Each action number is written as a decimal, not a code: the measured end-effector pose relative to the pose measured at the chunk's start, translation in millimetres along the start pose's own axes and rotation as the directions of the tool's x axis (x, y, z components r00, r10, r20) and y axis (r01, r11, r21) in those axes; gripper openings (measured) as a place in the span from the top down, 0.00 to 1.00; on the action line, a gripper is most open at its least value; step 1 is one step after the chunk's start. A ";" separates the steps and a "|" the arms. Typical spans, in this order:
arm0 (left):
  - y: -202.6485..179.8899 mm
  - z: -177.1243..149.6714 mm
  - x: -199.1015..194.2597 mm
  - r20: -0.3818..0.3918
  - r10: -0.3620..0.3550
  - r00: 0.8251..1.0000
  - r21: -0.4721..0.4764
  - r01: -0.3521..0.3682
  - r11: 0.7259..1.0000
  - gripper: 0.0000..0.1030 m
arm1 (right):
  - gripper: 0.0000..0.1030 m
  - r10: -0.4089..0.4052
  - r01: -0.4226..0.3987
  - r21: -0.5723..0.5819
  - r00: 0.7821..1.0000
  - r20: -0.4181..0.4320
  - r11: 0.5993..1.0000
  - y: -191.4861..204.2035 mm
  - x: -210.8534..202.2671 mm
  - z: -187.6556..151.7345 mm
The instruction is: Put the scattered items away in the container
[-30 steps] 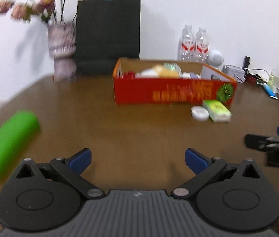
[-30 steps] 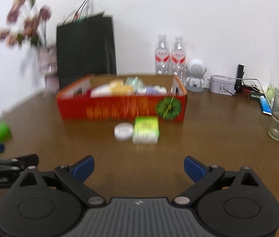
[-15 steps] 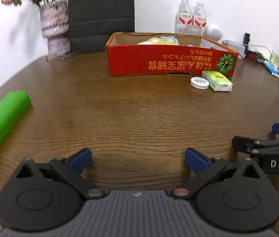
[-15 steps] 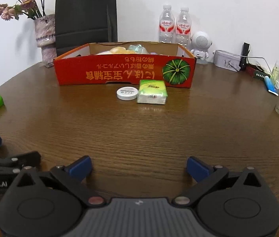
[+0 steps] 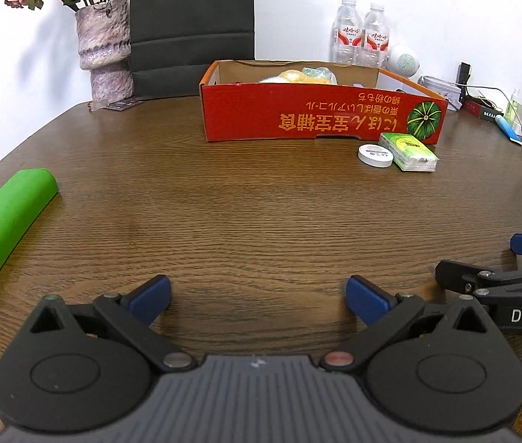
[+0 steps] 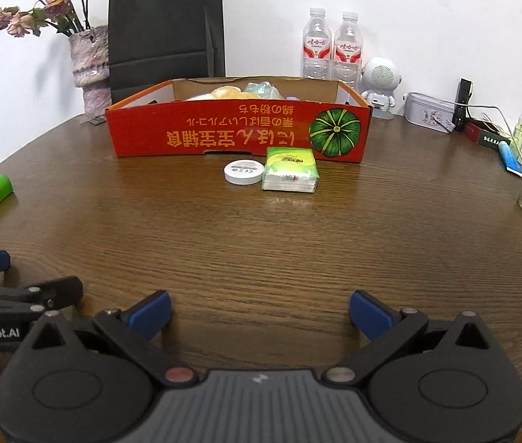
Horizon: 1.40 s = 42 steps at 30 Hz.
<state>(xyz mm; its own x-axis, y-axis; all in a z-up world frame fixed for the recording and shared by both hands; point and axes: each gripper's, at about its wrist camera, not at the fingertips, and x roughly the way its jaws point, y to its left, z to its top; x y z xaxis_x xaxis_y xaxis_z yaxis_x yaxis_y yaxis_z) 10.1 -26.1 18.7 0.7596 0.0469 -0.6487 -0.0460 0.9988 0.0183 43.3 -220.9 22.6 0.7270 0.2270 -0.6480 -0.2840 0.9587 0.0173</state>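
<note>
At the far centre of the surface, one red box holds several items; just before its near wall lie one white round tin and one green tissue pack, touching. Both lie well beyond the left hand-held gripper and right hand-held gripper, each wide open and empty. One green roll lies far left. Earlier blur has cleared; both views have steadied.

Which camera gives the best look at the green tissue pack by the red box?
The right wrist view: the tissue pack sits near centre, facing the camera, beside the white round tin. The left wrist view shows it off to the right, angled.
</note>
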 end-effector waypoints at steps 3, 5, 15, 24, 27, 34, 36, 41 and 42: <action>0.1 0.0 0.0 0.000 0.000 1.000 0.000 0.000 1.000 0.00 | 0.00 0.000 0.000 0.000 1.000 0.000 1.000 0.2 -0.1 -0.3; -0.2 0.0 -0.1 0.000 0.000 1.000 0.000 0.000 1.000 0.00 | 0.00 0.000 0.000 0.000 1.000 0.000 1.000 0.1 0.0 -0.2; -1.5 0.0 -0.4 0.001 0.000 1.000 -0.002 0.000 1.000 0.00 | 0.00 0.000 0.000 0.000 1.000 0.001 1.000 0.1 -0.2 -0.4; -0.9 0.3 -0.9 0.000 -0.005 1.000 -0.002 0.005 1.000 0.00 | 0.00 0.000 0.000 0.000 1.000 0.001 1.000 0.2 -0.2 -0.6; -0.9 0.3 -1.0 0.000 -0.004 1.000 -0.002 0.004 1.000 0.00 | 0.00 0.000 0.000 0.000 1.000 0.001 1.000 0.0 -0.1 -0.5; -3.8 2.3 -5.0 0.043 0.003 0.999 0.023 -0.004 1.000 0.00 | 0.00 -0.001 0.001 0.001 1.000 0.002 1.000 -0.3 0.4 -0.3; 0.8 7.5 -6.6 0.073 -0.061 0.996 0.007 0.060 0.998 0.00 | 0.00 0.000 0.000 0.001 1.000 0.003 1.000 0.1 1.2 0.3; 12.2 42.3 8.4 0.103 -0.123 0.987 -0.030 0.126 0.992 0.00 | 0.07 0.040 -0.042 0.043 0.997 0.061 0.998 -25.1 -5.3 19.9; 13.9 51.9 15.1 0.092 -0.118 0.989 -0.039 0.122 0.992 0.00 | 0.11 0.035 -0.037 0.037 0.997 0.067 0.999 -30.0 -2.5 29.1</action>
<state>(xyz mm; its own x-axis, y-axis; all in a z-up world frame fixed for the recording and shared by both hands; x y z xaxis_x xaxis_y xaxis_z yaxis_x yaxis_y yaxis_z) 54.7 -10.7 48.6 0.8163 -0.0701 -0.5733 0.0219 0.9957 -0.0905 68.1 -245.2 45.9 0.7572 0.2711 -0.5942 -0.2877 0.9552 0.0692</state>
